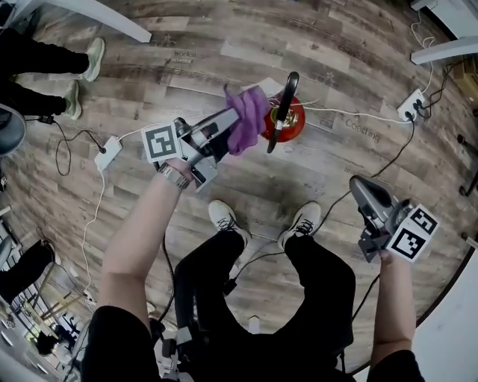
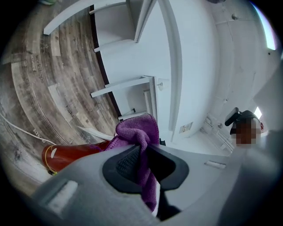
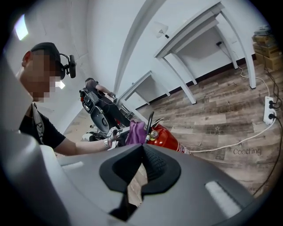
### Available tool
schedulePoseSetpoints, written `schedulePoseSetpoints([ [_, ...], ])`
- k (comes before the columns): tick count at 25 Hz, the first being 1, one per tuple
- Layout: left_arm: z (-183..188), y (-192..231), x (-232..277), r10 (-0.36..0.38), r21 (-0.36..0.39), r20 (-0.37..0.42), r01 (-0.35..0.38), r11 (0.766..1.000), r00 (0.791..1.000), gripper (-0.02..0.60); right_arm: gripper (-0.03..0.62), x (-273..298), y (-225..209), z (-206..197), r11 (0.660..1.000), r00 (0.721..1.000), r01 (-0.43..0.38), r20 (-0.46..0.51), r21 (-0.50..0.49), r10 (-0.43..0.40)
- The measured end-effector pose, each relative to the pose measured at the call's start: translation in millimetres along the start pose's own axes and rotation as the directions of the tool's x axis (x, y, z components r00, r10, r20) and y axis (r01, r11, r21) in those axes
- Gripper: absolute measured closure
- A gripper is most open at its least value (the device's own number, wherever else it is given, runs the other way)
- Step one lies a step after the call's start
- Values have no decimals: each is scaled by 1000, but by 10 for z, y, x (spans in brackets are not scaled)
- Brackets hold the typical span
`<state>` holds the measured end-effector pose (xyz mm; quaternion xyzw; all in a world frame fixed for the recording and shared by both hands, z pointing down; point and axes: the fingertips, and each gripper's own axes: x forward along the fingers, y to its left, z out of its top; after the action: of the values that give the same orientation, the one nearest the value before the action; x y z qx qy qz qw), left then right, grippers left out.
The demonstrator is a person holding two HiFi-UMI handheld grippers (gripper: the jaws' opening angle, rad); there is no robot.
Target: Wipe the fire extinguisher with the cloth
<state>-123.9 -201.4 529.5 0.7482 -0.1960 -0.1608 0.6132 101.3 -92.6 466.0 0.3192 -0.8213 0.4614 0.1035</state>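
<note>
A red fire extinguisher (image 1: 293, 119) with a black handle stands on the wooden floor just ahead of my feet. My left gripper (image 1: 230, 121) is shut on a purple cloth (image 1: 250, 118), which bunches out past the jaws and hangs against the extinguisher's left side near its top. In the left gripper view the cloth (image 2: 139, 132) is pinched between the pads, with the red body (image 2: 70, 155) low on the left. My right gripper (image 1: 364, 192) is off to the right of the extinguisher, shut and empty. From the right gripper view the extinguisher (image 3: 167, 136) and cloth (image 3: 136, 131) lie beyond its closed jaws (image 3: 142, 150).
My white shoes (image 1: 224, 216) stand just behind the extinguisher. A white power strip (image 1: 108, 153) and cables lie on the floor at left, another strip (image 1: 411, 104) at the far right. White table legs (image 1: 97, 16) and a bystander's shoes (image 1: 93, 58) are at the upper left.
</note>
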Motion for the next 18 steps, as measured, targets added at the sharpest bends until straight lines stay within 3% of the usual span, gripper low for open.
schedulePoseSetpoints([
  [11, -168, 865, 149, -99, 88, -76, 106, 990, 992, 543, 591, 792, -996, -44, 973, 999, -48, -11, -225, 47],
  [15, -170, 1189, 178, -61, 163, -81, 74, 984, 995, 546, 591, 970, -1313, -119, 954, 998, -56, -15, -294, 54],
  [18, -271, 1523, 179, -21, 161, -98, 37, 986, 995, 546, 591, 1117, -1475, -209, 944, 998, -63, -29, -325, 57],
])
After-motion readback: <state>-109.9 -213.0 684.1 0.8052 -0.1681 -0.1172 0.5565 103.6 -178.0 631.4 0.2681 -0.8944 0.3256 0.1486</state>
